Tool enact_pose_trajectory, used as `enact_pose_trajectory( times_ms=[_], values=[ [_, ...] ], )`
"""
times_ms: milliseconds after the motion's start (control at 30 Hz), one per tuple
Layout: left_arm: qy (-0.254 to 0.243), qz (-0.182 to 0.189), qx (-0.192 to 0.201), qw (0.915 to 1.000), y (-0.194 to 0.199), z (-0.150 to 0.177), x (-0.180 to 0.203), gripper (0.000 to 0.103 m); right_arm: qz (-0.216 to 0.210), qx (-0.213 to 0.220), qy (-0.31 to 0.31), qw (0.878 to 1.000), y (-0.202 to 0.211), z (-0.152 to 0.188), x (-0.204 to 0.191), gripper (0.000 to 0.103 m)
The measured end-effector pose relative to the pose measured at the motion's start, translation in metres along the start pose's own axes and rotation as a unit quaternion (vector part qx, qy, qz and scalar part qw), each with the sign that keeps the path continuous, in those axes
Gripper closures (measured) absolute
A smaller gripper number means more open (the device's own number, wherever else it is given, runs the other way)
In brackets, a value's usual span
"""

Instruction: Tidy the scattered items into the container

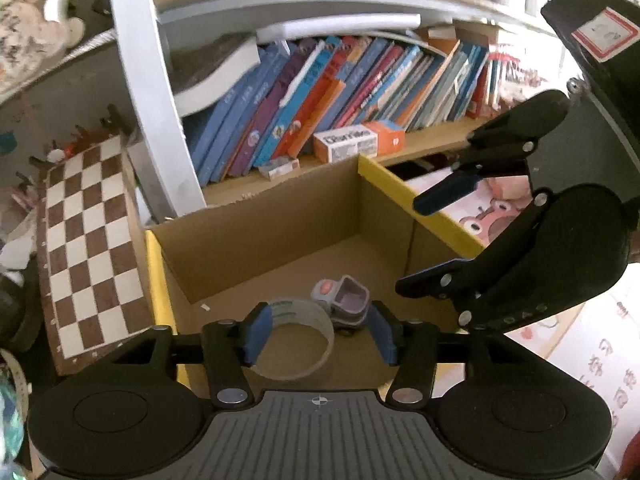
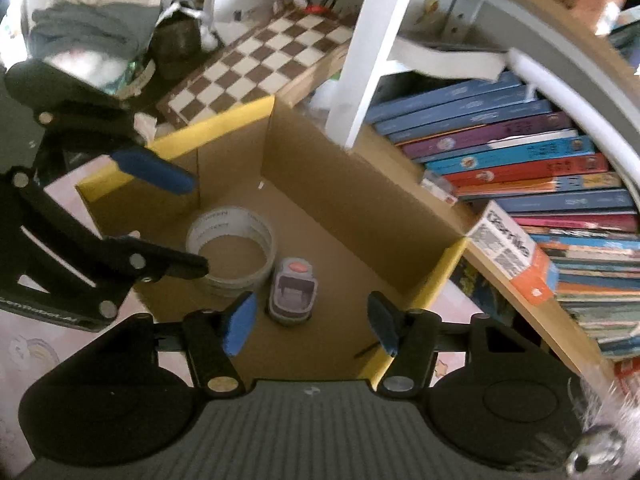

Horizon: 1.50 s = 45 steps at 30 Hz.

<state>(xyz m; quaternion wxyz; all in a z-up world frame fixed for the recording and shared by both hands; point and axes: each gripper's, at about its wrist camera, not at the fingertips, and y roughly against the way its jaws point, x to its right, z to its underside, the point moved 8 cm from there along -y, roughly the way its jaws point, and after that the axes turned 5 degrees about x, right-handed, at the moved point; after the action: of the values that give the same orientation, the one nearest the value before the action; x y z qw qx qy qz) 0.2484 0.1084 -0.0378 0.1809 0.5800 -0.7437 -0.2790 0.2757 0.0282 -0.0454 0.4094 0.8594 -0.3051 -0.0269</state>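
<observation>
Brown cardboard box with yellow rim (image 1: 160,280) lay below both released, empty tongs (image 1: 318,334) (image 2: 312,322); inside, between their pads, sat a clear tape roll (image 2: 232,252) touching a grey toy car (image 2: 292,292).

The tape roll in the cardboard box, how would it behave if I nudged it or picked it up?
The tape roll lies flat on its open ring, so a nudge would probably slide it across the cardboard box floor rather than roll it. It looks like a thin, hollow ring, so likely light. Pushed sideways, it could bump the small toy car close beside it.
</observation>
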Motion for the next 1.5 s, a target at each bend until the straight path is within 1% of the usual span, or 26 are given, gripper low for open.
enact_pose_trajectory(
  times_ms=[33, 267, 333, 467, 900, 967, 1033, 1100, 1200, 1500],
  values=[
    [0.004, -0.003, 0.005, 1.0, 0.005, 0.001, 0.001, 0.04, 0.004, 0.005, -0.004, 1.0, 0.006, 0.001, 0.0, 0.039],
    [0.026, -0.019, 0.035, 0.9988, 0.042, 0.006, 0.011, 0.034, 0.034, 0.031, -0.043, 0.998, 0.047, 0.017, -0.004, 0.033],
    [0.032, -0.022, 0.039, 0.9985, 0.05, 0.01, 0.013, 0.032, 0.041, 0.036, -0.055, 0.997, 0.056, 0.023, -0.006, 0.032],
    [0.042, -0.024, 0.04, 0.998, 0.062, 0.02, 0.019, 0.031, 0.051, 0.04, -0.081, 0.995, 0.071, 0.038, -0.01, 0.031],
    [0.064, -0.023, 0.025, 0.9974, 0.077, 0.052, 0.039, 0.029, 0.079, 0.025, -0.161, 0.983, 0.091, 0.094, -0.02, 0.029],
    [0.068, -0.026, 0.025, 0.997, 0.079, 0.055, 0.04, 0.028, 0.086, 0.027, -0.175, 0.98, 0.095, 0.1, -0.02, 0.029],
    [0.074, -0.029, 0.025, 0.9966, 0.081, 0.058, 0.04, 0.025, 0.094, 0.028, -0.188, 0.977, 0.099, 0.106, -0.019, 0.029],
    [0.078, -0.031, 0.024, 0.9962, 0.081, 0.061, 0.041, 0.024, 0.101, 0.027, -0.195, 0.975, 0.103, 0.113, -0.02, 0.028],
    [0.083, -0.034, 0.022, 0.9957, 0.081, 0.065, 0.043, 0.024, 0.113, 0.025, -0.2, 0.973, 0.106, 0.121, -0.023, 0.023],
    [0.102, -0.041, 0.016, 0.9938, 0.08, 0.081, 0.053, 0.023, 0.129, 0.018, -0.229, 0.965, 0.11, 0.146, -0.029, 0.02]
  ],
)
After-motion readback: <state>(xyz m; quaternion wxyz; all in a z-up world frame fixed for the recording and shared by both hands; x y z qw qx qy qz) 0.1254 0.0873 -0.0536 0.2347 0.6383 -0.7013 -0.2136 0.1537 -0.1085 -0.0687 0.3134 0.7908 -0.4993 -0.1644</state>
